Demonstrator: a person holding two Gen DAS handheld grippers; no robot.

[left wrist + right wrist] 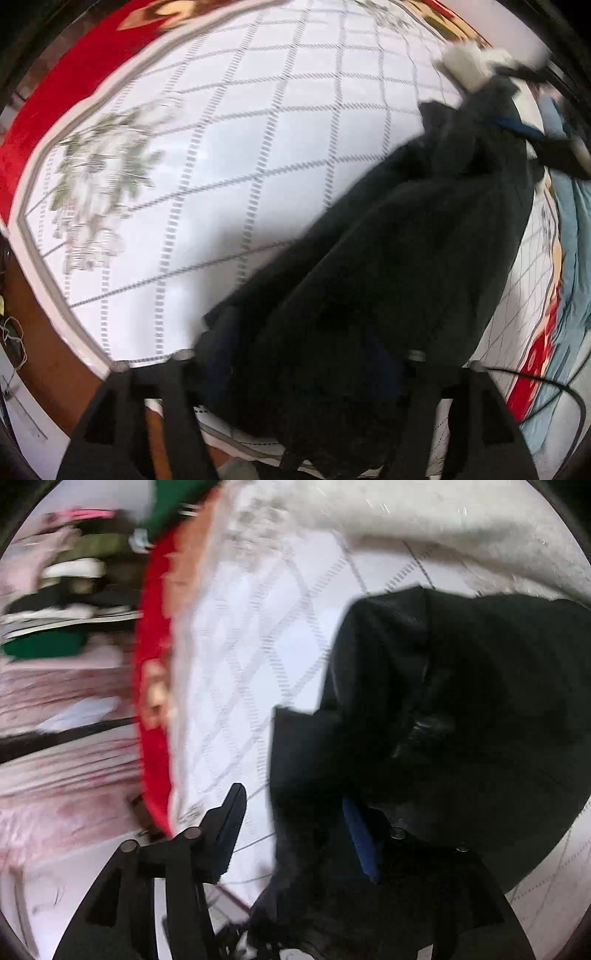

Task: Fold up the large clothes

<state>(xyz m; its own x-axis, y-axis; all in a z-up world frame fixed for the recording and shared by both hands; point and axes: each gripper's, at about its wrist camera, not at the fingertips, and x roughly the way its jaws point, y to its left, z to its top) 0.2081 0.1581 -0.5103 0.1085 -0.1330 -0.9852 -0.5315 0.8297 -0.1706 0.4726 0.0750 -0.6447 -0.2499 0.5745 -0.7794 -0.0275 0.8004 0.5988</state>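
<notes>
A large dark garment (388,258) hangs bunched above a white quilted bedspread (221,147). In the left wrist view it drapes over my left gripper (295,354) and hides both fingertips, so the jaws cannot be read. The other gripper (546,140) holds the garment's far end at the upper right. In the right wrist view the same garment (461,720) covers the right side of my right gripper (295,823). The left finger (231,823) stands bare and clear of the cloth. A blue pad (360,842) of the right finger shows against the fabric. The jaws stand wide apart.
The bedspread has a red patterned border (62,85) and a grey leaf print (99,166). A cream blanket (443,528) lies beyond the garment. Stacked clothes (62,590) sit off the bed's edge. A light blue cloth (569,258) and a black cable (554,387) lie at right.
</notes>
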